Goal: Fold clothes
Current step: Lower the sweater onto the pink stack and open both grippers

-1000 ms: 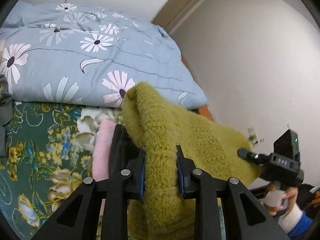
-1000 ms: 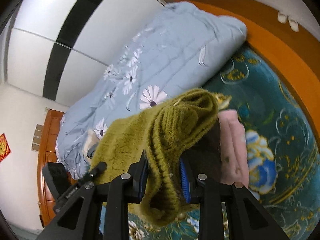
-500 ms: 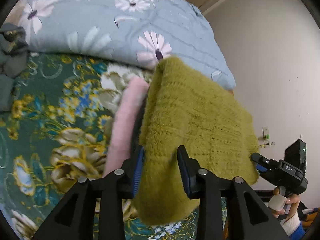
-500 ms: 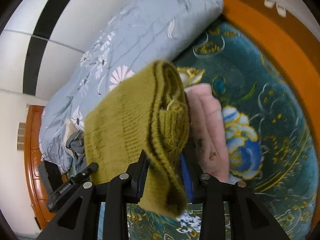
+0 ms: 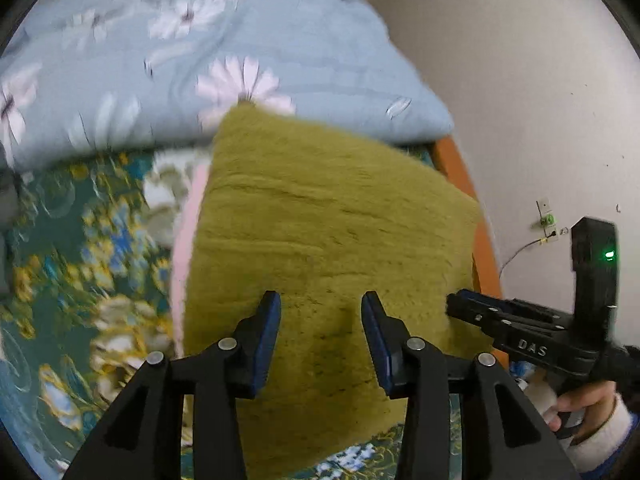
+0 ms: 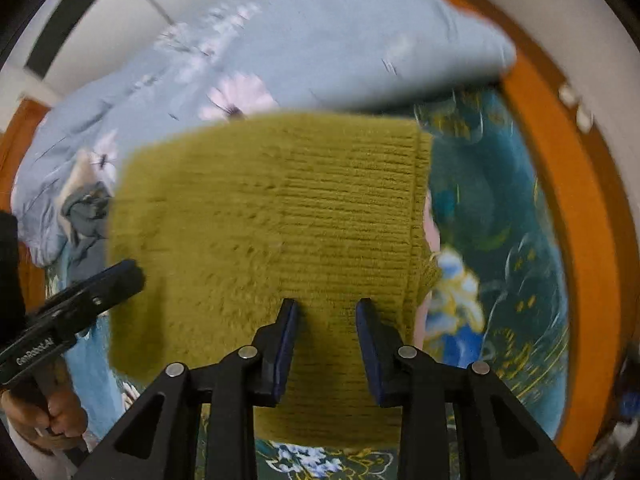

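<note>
Now olive sweater lies folded atop pink garment, stacking pile; left gripper and right gripper both spread wide, apparently released, blur permitting.

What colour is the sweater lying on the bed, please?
The sweater is olive green, a fuzzy knit; it shows best in the right wrist view.

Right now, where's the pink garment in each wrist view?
Left wrist: pink garment, a strip along the left edge of the olive sweater.
Right wrist: sliver at the sweater's right edge.
Shared landmark: blue daisy quilt, behind the sweater in both.
</note>
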`<action>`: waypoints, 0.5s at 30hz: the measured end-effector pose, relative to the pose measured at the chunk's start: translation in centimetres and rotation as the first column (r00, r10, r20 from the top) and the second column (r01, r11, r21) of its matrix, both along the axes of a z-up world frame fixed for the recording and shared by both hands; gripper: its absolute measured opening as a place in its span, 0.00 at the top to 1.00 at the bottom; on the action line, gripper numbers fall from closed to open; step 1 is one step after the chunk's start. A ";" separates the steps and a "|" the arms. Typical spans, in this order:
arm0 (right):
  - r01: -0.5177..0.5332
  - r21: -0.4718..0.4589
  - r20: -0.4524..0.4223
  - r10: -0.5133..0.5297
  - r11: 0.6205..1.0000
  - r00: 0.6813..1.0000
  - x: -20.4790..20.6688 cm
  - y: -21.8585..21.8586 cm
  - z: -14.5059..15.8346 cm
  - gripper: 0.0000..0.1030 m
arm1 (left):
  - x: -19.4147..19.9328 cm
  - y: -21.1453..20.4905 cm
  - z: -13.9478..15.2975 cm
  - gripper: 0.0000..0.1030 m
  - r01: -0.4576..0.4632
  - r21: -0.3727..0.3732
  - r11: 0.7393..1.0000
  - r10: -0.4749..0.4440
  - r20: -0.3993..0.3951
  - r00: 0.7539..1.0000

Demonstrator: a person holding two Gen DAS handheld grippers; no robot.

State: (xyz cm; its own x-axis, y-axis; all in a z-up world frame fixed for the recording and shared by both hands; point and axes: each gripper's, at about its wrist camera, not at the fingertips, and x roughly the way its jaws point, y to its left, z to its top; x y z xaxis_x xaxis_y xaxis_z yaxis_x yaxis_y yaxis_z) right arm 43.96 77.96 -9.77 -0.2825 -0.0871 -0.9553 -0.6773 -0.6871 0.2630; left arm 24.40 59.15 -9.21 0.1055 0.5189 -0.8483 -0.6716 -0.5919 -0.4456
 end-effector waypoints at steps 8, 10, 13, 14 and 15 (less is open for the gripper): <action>0.019 -0.013 -0.035 -0.019 1.000 0.999 0.0 0.5 -1.0 0.67 | 0.2 1.9 -3.5 0.59 0.008 -0.078 0.997 -0.008 0.001 1.000; 0.046 -0.017 -0.027 -0.047 0.999 0.999 -0.4 0.8 -1.3 0.67 | 0.3 2.6 -3.6 0.58 0.013 -0.100 0.995 -0.013 -0.008 1.000; 0.059 -0.018 -0.012 -0.059 0.998 0.998 -0.8 1.1 -1.5 0.66 | 0.2 3.1 -3.7 0.58 0.019 -0.139 0.990 -0.021 -0.014 1.000; 0.061 -0.014 -0.009 -0.061 0.998 0.998 -0.7 1.0 -1.1 0.66 | 0.2 3.1 -3.4 0.58 0.013 -0.144 0.990 -0.015 -0.013 1.000; 0.065 -0.008 -0.009 -0.066 0.998 0.998 -0.6 0.8 -0.5 0.67 | 0.3 2.8 -2.7 0.58 -0.001 -0.136 0.991 0.000 -0.011 1.000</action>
State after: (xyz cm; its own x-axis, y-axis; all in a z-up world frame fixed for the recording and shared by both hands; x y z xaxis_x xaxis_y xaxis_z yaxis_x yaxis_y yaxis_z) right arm 43.37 78.77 -10.29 -0.2964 -0.0754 -0.9521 -0.7183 -0.6393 0.2743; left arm 24.72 61.93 -11.92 0.0959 0.3988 -0.9120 -0.6755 -0.6469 -0.3539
